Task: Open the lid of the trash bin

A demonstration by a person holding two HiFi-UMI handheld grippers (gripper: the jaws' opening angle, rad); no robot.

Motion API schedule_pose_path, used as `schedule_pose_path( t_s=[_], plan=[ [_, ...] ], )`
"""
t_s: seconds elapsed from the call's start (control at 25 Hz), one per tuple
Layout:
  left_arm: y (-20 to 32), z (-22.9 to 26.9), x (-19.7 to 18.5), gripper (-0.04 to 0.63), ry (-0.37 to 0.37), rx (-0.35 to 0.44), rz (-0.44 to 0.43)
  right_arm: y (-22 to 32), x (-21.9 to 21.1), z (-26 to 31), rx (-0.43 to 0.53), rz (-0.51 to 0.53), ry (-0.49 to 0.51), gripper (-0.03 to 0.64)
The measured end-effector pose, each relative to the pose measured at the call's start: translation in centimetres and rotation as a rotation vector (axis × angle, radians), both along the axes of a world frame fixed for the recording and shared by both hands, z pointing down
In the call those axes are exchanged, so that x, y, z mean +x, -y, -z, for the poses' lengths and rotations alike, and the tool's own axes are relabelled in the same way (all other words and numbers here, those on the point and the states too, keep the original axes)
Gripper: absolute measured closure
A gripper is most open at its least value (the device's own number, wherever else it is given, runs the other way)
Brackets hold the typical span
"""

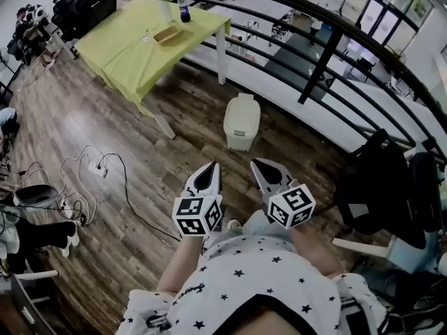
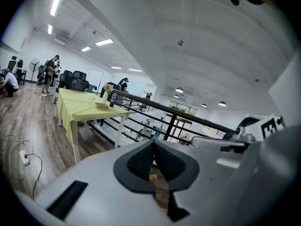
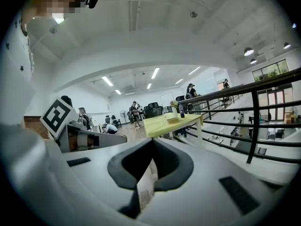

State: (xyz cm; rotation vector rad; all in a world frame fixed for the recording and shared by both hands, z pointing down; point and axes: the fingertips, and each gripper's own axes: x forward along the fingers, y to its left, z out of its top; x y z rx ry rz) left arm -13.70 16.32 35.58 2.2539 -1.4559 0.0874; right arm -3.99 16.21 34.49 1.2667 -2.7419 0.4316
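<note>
Trash bin: the trash bin (image 1: pixel 242 122) stood upright on the wooden floor (image 1: pixel 140 138), near the floor's edge along the black railing (image 1: pixel 316 56), just off the nearest corner of the desk (image 1: pixel 133 51).
Lid: pale like the body, it lay flat down on the bin, closed.
Left tongs: the left tongs (image 1: pixel 211 169) were held in the air near the person's body, pointing toward the bin and well apart from it; in the left gripper view the left tongs (image 2: pixel 153 145) had their tips pressed together, with nothing held between them.
Right tongs: the right tongs (image 1: pixel 260 166) hung just beside the left pair, also aimed at the bin without touching it; in the right gripper view the right tongs (image 3: pixel 153 145) were likewise closed at the tips and empty.
Desk: covered with a yellow-green cloth, it carried a dark bottle (image 1: pixel 184 9) near its far corner and a shallow tray (image 1: pixel 166 33) beside it.
Floor: a power strip (image 1: pixel 96 167) with looping black cables lay at the left, well apart from the bin.
</note>
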Motion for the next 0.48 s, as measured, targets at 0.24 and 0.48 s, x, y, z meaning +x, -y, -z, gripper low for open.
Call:
schedule_pose_path(
  t_s=[0.24,0.48],
  plan=[
    [1.6,-1.3,-0.3,0.586,-0.006,-0.035,0.008,1.1,0.4,-1.0,-0.032,-0.022,-0.003,0.623],
    [4.6,-2.3,-0.2,0.586,-0.003,-0.062,0.02,4.5,0.7,-2.2,-0.055,-0.029,-0.002,0.623]
  ],
)
